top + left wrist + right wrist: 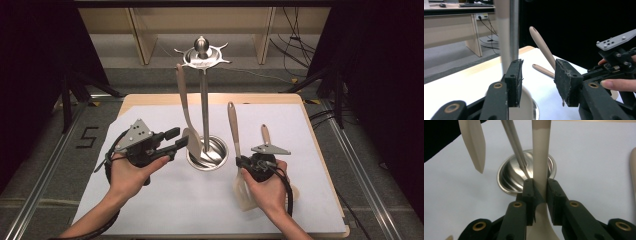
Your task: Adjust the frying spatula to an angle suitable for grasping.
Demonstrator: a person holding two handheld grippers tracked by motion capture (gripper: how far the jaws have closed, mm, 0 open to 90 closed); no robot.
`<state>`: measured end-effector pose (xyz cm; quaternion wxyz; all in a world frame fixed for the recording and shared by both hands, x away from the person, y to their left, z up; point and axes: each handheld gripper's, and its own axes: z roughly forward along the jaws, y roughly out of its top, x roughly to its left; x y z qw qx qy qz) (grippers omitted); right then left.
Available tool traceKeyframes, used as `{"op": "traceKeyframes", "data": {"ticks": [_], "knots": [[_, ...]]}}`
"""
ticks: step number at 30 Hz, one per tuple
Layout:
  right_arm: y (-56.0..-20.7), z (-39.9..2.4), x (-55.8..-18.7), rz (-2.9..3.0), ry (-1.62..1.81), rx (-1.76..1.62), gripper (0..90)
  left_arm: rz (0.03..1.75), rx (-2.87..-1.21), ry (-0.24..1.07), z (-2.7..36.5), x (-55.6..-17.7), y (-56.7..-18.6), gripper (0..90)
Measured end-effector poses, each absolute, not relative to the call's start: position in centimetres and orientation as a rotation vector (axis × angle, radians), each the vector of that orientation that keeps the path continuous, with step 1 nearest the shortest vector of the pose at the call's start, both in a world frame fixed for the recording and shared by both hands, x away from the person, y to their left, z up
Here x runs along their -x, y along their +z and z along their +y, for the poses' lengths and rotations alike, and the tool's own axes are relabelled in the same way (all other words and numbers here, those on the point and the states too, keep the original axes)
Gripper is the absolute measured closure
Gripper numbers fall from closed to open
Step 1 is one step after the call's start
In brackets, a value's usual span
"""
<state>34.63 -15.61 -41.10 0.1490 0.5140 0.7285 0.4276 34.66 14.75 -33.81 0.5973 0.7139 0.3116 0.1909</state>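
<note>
A steel utensil stand (204, 100) rises from a round base (220, 159) at the table's middle. A beige spatula (184, 100) hangs from its top hooks, blade down beside the pole. My left gripper (181, 138) stands open just left of that blade, nothing between its fingers (515, 80). My right gripper (239, 161) is shut on the neck of a beige turner (233, 125). The turner's handle (540, 157) points up and away, and its blade lies under my hand. In the left gripper view the pole (514, 30) stands close ahead.
Another beige utensil (265, 134) lies on the white sheet (165, 200) behind my right hand, and its handle (544, 70) shows past the open jaws. The stand's base (509, 177) is close ahead of the right gripper. The table's wooden edge (330, 170) runs at the right.
</note>
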Motion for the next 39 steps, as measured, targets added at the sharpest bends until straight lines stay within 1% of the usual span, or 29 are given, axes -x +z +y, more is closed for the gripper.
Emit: {"op": "traceKeyframes", "data": {"ticks": [7, 13, 22, 27, 28, 36, 39], "knots": [[-40.2, -15.0, -33.1, 2.055, 1.295, -1.386, 78.6, 0.723, -1.673, 0.389, 13.0, -34.5, -34.1, 55.0], [-39.3, -14.4, -32.2, 2.051, 1.340, -1.318, 78.6, 0.682, -1.679, 0.360, 11.4, -34.9, -34.2, 53.9], [-38.6, -13.8, -31.4, 2.042, 1.368, -1.258, 78.5, 0.709, -1.676, 0.302, 9.6, -35.9, -34.6, 53.3], [-38.2, -13.5, -31.0, 2.048, 1.377, -1.262, 78.5, 0.729, -1.669, 0.284, 8.8, -36.2, -34.7, 53.4], [-38.2, -13.6, -31.1, 2.040, 1.363, -1.213, 78.5, 0.729, -1.668, 0.278, 8.7, -36.3, -34.8, 53.4], [-38.1, -13.2, -30.6, 2.034, 1.385, -1.255, 78.5, 0.740, -1.673, 0.262, 8.1, -36.6, -34.9, 53.5], [-38.0, -13.2, -30.7, 2.047, 1.386, -1.203, 78.5, 0.752, -1.665, 0.232, 7.9, -36.7, -35.1, 53.5]]}}
